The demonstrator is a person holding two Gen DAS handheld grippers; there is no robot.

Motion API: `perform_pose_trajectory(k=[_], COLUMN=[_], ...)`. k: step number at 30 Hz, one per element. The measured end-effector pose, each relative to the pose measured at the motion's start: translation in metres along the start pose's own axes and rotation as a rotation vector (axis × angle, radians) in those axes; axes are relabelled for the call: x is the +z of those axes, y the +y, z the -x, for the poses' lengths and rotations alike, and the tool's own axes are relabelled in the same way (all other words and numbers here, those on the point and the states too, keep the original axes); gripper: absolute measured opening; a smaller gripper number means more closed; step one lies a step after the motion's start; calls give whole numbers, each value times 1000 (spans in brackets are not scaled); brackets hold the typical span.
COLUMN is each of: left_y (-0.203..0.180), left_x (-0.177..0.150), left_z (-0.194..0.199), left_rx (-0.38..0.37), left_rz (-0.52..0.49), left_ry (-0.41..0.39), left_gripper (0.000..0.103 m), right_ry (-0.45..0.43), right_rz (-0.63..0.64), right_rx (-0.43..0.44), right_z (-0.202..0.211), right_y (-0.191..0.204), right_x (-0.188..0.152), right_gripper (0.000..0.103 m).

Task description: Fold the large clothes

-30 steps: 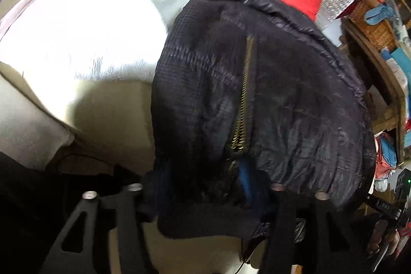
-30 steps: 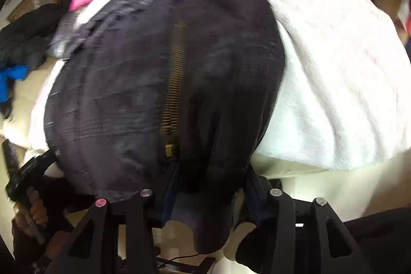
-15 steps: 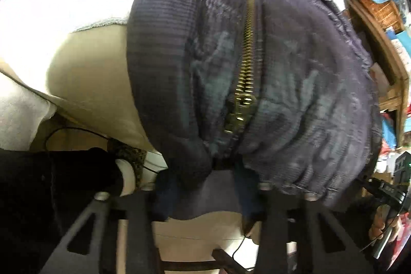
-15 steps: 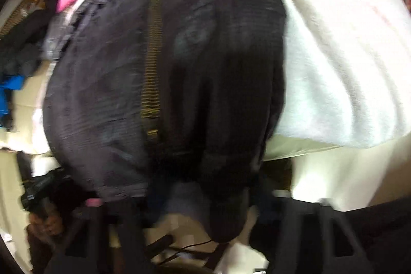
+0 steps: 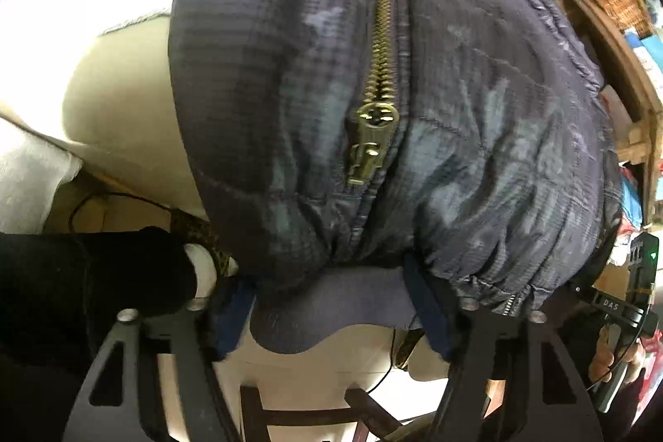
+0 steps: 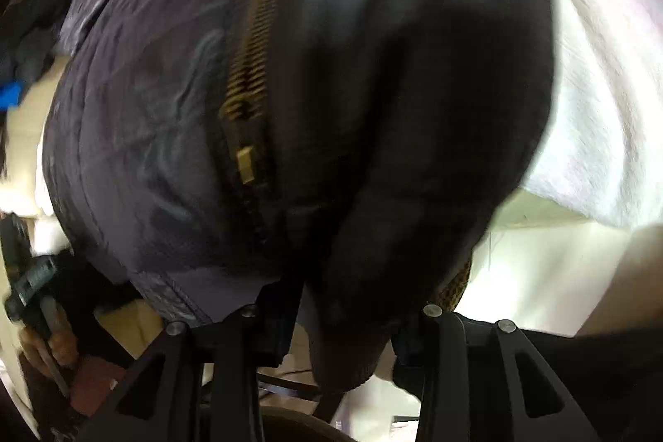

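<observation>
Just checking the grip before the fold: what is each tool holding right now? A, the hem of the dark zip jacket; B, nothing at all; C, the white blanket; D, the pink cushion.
A: the left tool and the right tool each have the bottom hem of the dark zip jacket bunched between their fingers, with its brass zipper running up from there.

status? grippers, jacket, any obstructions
Left gripper and right gripper each shut on jacket hem. Jacket zipped, draped over white blanket. Nothing blocking.
</observation>
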State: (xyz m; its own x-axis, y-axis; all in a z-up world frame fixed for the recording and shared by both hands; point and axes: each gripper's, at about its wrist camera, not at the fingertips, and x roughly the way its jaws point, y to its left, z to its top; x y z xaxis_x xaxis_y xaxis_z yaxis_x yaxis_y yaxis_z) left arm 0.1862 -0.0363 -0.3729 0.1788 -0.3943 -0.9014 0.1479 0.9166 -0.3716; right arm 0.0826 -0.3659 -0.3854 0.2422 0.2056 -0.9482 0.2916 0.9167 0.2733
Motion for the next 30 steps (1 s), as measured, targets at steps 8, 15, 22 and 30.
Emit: perform_pose_trajectory(k=[8,15,22,30], left_y=[-23,-45,-51,-45], left_x=[-5,11,87,225], left_z=[60,161,214,199], left_rx=[-36,-214,-322,-364], left_rz=[-66,-142,-144,-16], left_ry=[-41,-186,-302,-401], left_gripper=[10,9,9,9], right_ry=[-156,-337,-506,-634], right_rz=[123,244,228,117], right_rx=[40,173,255,267], right_z=[75,167,216,245], right_y=[33,61,66,46], right_x=[-20,-5,46,164], right_gripper=[10,10,10,10])
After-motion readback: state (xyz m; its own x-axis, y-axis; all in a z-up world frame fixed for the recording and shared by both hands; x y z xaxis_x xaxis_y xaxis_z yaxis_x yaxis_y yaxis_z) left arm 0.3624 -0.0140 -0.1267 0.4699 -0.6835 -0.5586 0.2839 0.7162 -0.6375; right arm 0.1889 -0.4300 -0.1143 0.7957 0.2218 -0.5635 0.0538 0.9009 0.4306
